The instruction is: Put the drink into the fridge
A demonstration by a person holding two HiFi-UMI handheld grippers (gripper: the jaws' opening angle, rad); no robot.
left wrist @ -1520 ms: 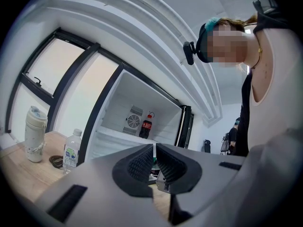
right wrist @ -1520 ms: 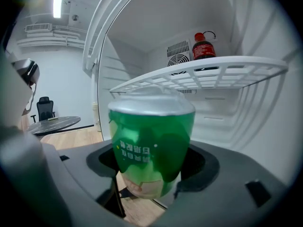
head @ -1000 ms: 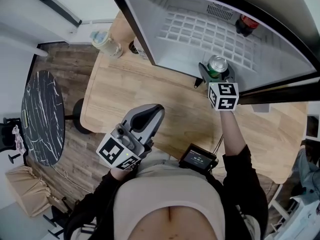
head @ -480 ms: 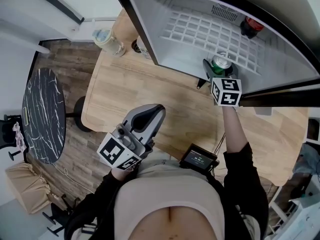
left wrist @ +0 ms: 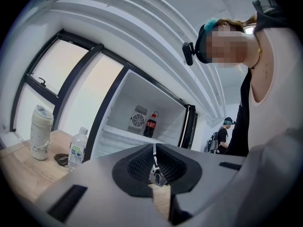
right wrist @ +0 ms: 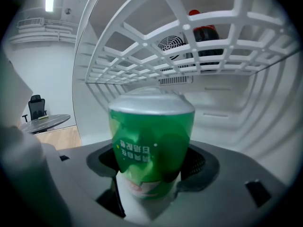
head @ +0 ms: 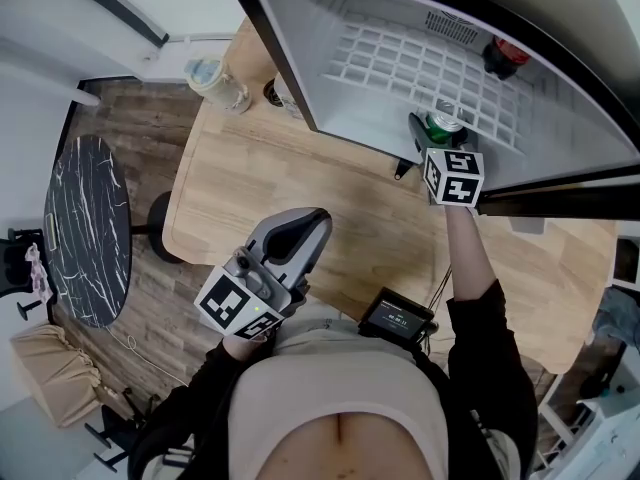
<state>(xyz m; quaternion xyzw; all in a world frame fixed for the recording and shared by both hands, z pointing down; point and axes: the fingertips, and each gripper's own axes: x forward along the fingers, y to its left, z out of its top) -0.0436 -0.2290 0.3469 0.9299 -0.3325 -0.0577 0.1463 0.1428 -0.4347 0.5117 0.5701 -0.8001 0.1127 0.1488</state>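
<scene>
r arm outstretched, right gripper (head: 441, 140) jaws clamping green can (right wrist: 151, 145) in fridge (head: 350, 108)

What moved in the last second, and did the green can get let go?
The right gripper carried the green can a little deeper into the fridge. It is still shut on the can; nothing was let go. The left gripper stayed shut and empty near the person's body, and the cola bottle did not move.
</scene>
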